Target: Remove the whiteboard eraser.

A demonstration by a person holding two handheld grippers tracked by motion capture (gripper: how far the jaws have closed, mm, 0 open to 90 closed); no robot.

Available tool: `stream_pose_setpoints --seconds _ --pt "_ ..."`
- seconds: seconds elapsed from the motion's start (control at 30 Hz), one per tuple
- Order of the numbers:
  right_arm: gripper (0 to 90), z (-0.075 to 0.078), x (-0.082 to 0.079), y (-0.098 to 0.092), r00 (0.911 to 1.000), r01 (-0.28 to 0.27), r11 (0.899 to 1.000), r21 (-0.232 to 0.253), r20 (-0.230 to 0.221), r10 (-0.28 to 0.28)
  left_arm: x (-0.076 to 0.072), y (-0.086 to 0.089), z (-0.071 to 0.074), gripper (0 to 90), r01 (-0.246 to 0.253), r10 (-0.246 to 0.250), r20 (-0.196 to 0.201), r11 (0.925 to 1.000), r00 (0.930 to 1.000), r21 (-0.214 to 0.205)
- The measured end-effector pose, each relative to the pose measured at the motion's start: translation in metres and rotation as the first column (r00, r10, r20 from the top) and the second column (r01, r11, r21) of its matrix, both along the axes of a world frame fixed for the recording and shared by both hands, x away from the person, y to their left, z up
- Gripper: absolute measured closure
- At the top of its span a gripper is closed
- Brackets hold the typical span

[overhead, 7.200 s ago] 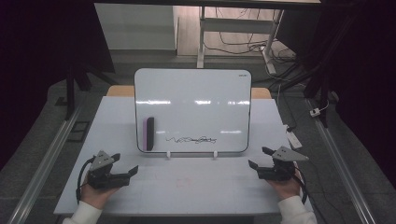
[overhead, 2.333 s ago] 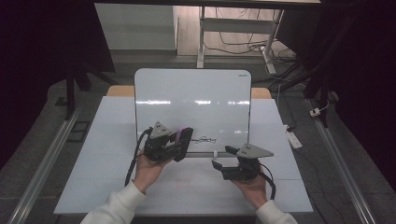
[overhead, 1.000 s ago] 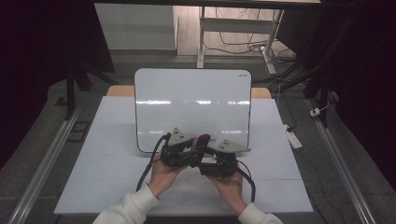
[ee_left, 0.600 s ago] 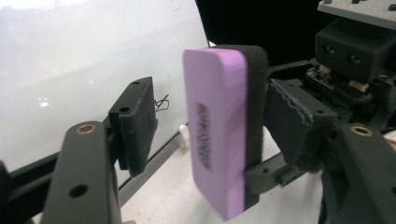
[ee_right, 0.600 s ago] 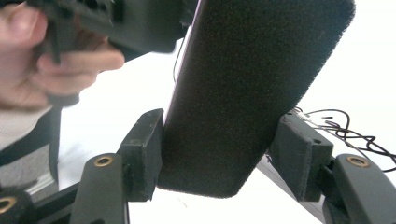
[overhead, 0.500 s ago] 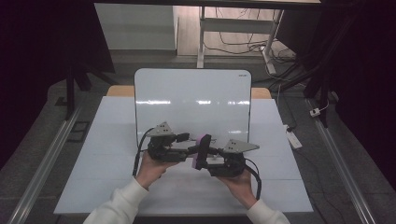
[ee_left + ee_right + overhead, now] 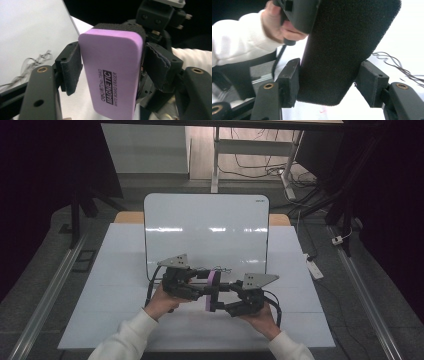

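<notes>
Both hand-held grippers have drawn slightly apart since half a second ago. My right hand-held gripper (image 7: 216,304) clamps the purple rectangular foam whiteboard eraser (image 7: 212,291) above the white bench (image 7: 115,270); my left hand-held gripper (image 7: 202,289) stands open around it.

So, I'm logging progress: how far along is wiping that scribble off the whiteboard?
Done: the eraser is lifted clear of the table. In hand: a handover, with the left gripper and right gripper both around it; which one bears it is unclear. Left: the scribble on the whiteboard remains unwiped.
</notes>
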State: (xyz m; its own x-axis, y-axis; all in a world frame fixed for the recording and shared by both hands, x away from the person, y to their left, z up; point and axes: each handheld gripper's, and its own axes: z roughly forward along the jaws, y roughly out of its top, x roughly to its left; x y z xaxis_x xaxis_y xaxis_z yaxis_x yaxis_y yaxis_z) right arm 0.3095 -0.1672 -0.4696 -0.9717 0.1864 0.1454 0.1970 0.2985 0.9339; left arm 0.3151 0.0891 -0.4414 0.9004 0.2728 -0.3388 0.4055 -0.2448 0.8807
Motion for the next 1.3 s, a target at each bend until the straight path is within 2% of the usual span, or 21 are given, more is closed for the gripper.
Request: stream_pose_setpoints --seconds 0.2,0.4,0.6,0.67,0.83,0.93,1.0,1.03,1.1,1.17,1.23,1.3 --pt "39.7 -0.001 0.002 -0.002 0.9995 -0.027 1.0 0.005 -0.014 0.027 0.0 -0.001 0.0 36.9 -0.001 0.001 0.003 0.9999 1.0 0.014" --pt "38.2 -0.003 0.004 -0.001 0.9993 -0.029 1.0 -0.003 -0.023 0.029 -0.002 -0.002 0.0 39.3 -0.024 0.023 0.006 0.9994 0.9997 0.026" --pt "36.5 -0.004 0.003 0.0 0.9992 0.006 1.0 0.0 -0.04 -0.006 -0.004 0.0 0.002 40.1 -0.061 0.06 0.026 0.9974 0.9978 0.038" --pt "35.7 -0.005 0.004 0.0 0.9988 0.022 1.0 0.001 -0.045 -0.021 -0.004 0.001 0.002 40.2 -0.074 0.073 0.022 0.9965 0.9971 0.038" --pt "32.5 -0.003 0.003 -0.005 0.9971 0.067 0.998 0.017 -0.038 -0.066 -0.004 0.004 0.005 40.3 -0.121 0.118 0.034 0.9899 0.9924 0.075" --pt "32.1 -0.002 0.003 -0.012 0.9942 0.102 0.994 0.034 -0.038 -0.101 -0.006 0.007 0.009 40.4 -0.168 0.162 0.062 0.9798 0.9848 0.108" --pt "32.1 -0.002 0.002 -0.018 0.9917 0.126 0.991 0.034 -0.031 -0.125 -0.007 0.01 0.011 40.4 -0.194 0.187 0.071 0.9742 0.9799 0.116" --pt "32.2 -0.002 0.002 -0.026 0.9877 0.155 0.987 0.031 -0.028 -0.154 -0.008 0.011 0.012 40.4 -0.211 0.203 0.08 0.9696 0.976 0.123" --pt "32.4 -0.003 0.001 -0.031 0.9848 0.173 0.985 0.029 -0.025 -0.172 -0.01 0.014 0.015 40.4 -0.241 0.228 0.105 0.9597 0.9681 0.144" --pt "32.5 -0.003 -0.001 -0.042 0.9774 0.211 0.977 0.018 -0.009 -0.211 -0.012 0.017 0.016 40.4 -0.266 0.25 0.115 0.951 0.9613 0.157" --pt "32.5 -0.003 -0.001 -0.052 0.9664 0.257 0.966 -0.002 0.013 -0.257 -0.013 0.021 0.017 40.4 -0.288 0.268 0.131 0.9421 0.9544 0.171" --pt "32.5 -0.003 -0.001 -0.063 0.9527 0.303 0.953 -0.017 0.031 -0.302 -0.013 0.025 0.019 40.4 -0.303 0.28 0.145 0.9364 0.949 0.177"
